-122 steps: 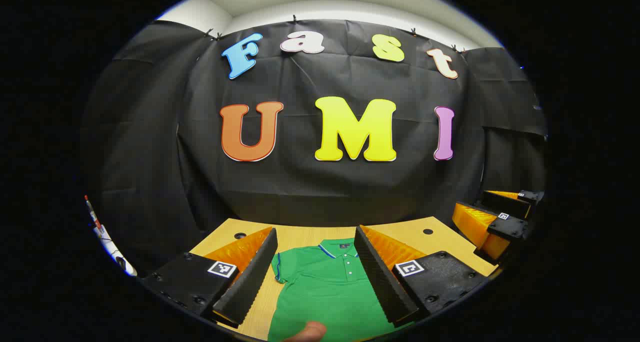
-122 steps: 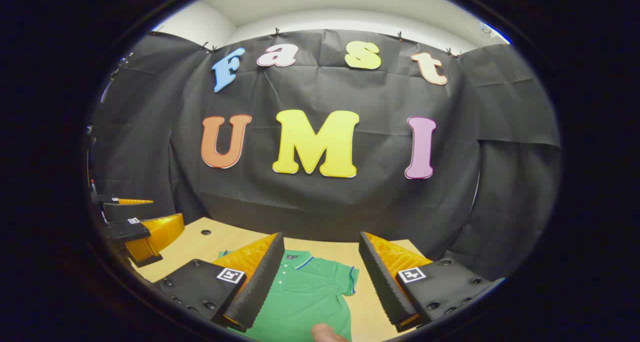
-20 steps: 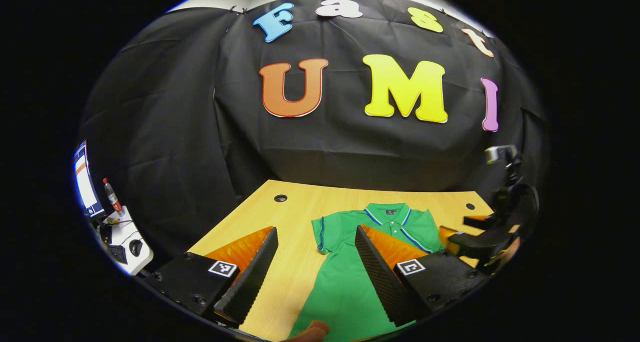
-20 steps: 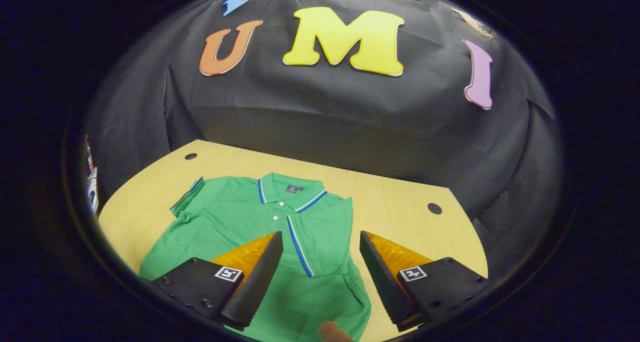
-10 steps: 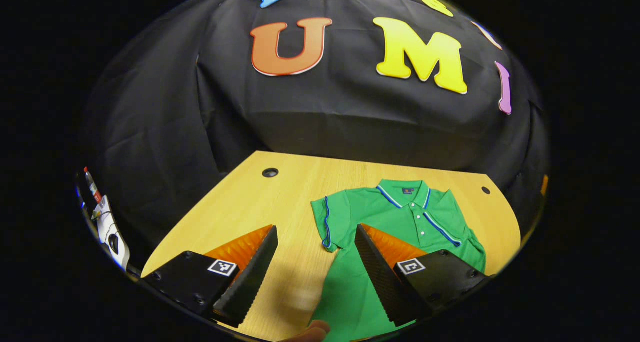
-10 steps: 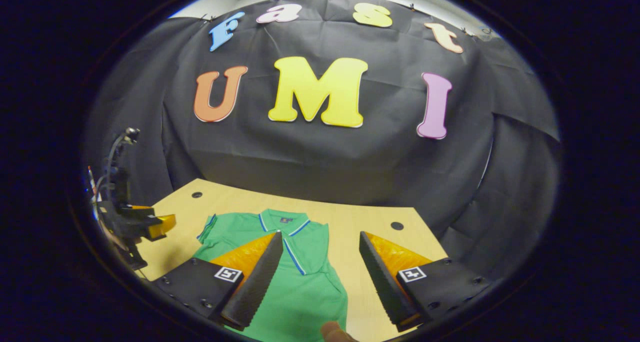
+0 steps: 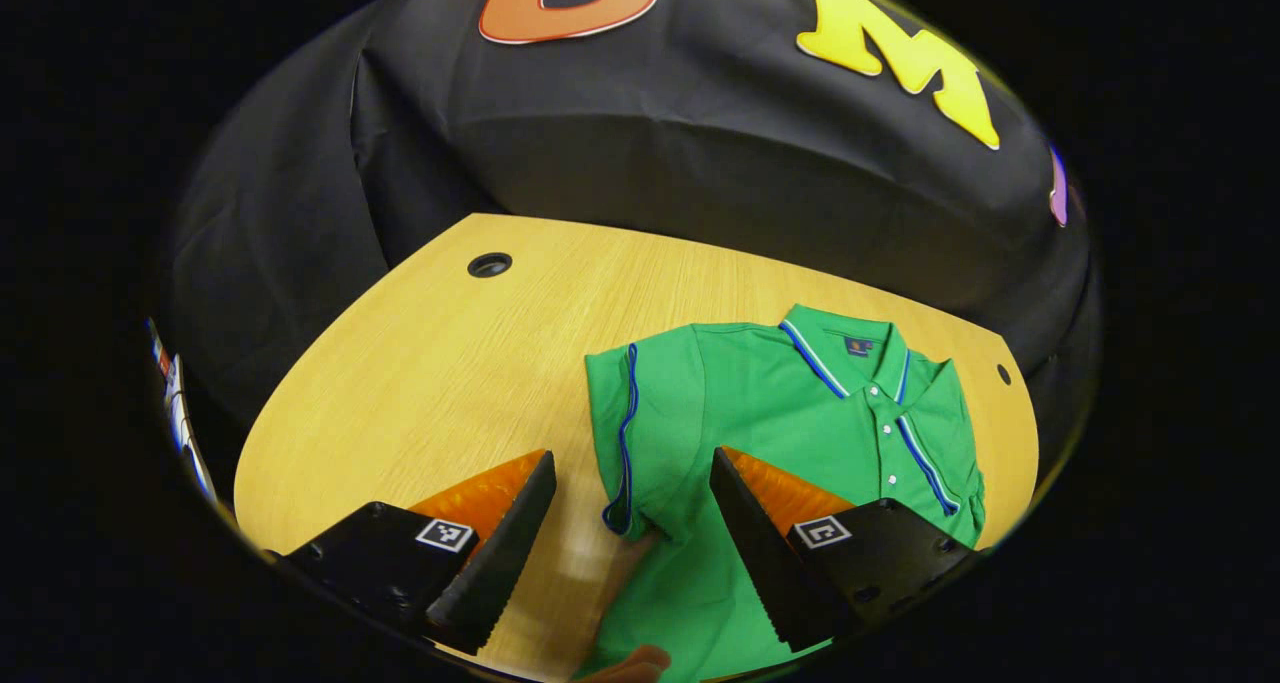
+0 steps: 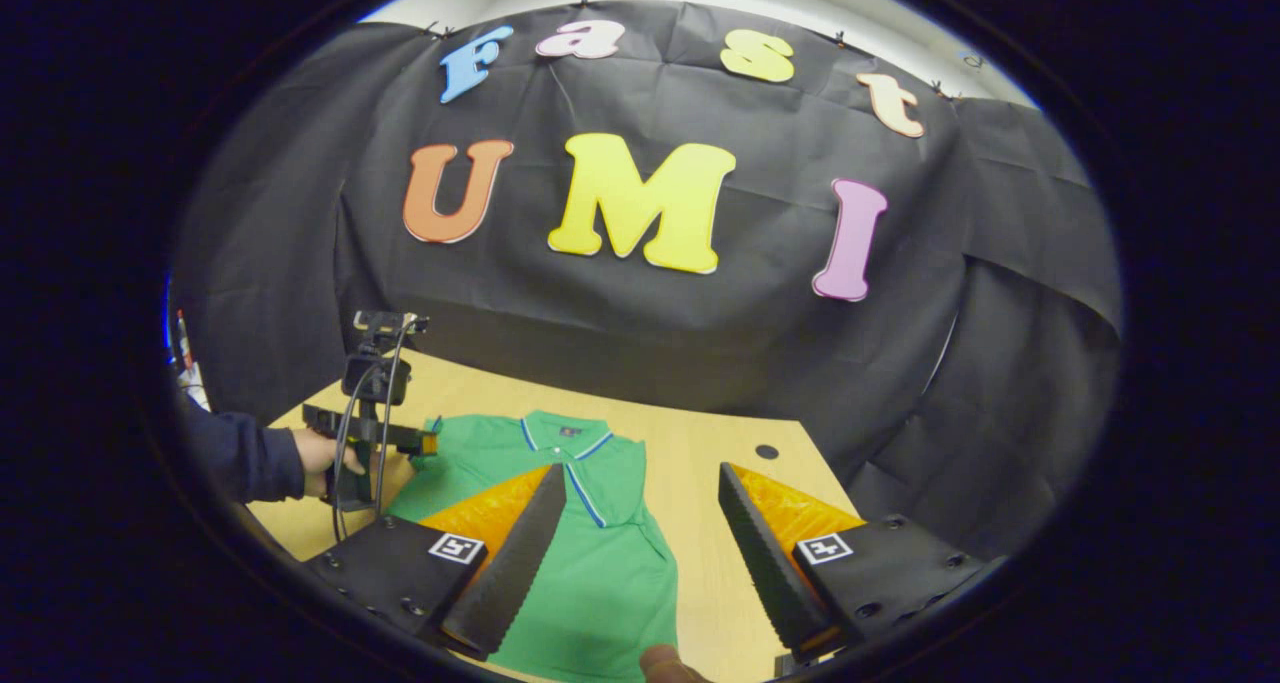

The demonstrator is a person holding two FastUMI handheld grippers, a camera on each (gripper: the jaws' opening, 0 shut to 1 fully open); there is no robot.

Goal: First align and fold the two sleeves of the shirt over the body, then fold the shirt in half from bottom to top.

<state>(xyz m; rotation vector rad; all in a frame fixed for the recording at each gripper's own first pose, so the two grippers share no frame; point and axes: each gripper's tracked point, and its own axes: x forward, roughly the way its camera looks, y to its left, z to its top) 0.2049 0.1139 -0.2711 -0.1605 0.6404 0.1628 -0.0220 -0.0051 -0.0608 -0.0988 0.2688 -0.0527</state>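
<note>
Green knit shirt point(image 7: 760, 433) flat on pale wood-grain surface point(image 7: 430, 373).
Left gripper point(image 7: 632, 538) spread wide at lower centre, over blue-piped sleeve point(image 7: 630, 433); right gripper point(image 8: 642, 553) likewise apart, ridged wedge fingers point(image 8: 510, 563).

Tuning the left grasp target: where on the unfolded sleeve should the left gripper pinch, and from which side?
Pinch the sleeve at its blue-piped cuff edge, coming from the bare table side. That edge lies flat and free beside the wood, and the open left gripper already straddles its lower corner. The other sleeve looks already folded over.

Left claw point(image 7: 632, 523) lower, nearer sleeve point(image 7: 628, 433).
</note>
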